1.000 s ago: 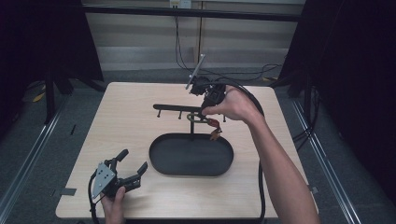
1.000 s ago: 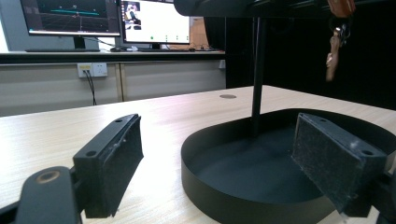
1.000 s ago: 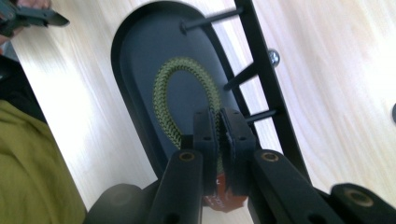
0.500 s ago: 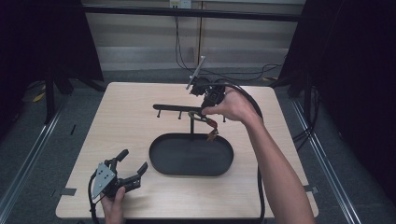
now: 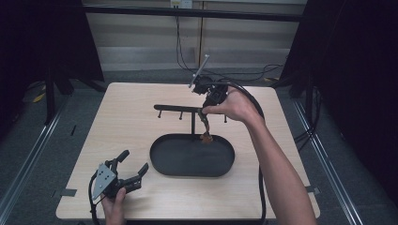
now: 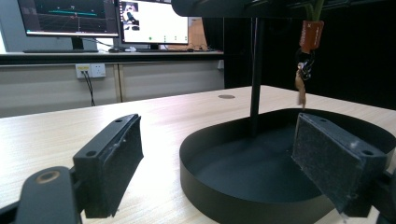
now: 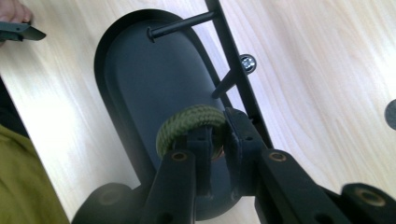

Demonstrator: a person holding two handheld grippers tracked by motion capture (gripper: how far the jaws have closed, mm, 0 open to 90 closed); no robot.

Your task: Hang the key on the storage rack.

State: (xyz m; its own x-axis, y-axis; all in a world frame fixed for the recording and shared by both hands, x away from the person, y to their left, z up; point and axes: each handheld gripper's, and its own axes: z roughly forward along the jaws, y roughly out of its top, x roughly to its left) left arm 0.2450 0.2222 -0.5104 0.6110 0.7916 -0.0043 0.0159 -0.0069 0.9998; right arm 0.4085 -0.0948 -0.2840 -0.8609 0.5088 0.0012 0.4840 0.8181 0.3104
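My right tool [image 7: 217, 140] has just been easing its pinch on the olive-green braided cord loop [image 7: 189, 123] of the keychain at the black metal peg rack [image 5: 190, 110], upper centre — I'd spread slowly, withdrawing only once the loop sits on its peg — while my left tool [image 5: 133, 168] idles spread, lower left.

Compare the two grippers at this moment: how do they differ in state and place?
The left gripper is open and empty, low at the table's near edge; the right gripper is closed on the green cord loop, raised at the black hook stand. Its fingers have just been easing apart. Both are hand-held.
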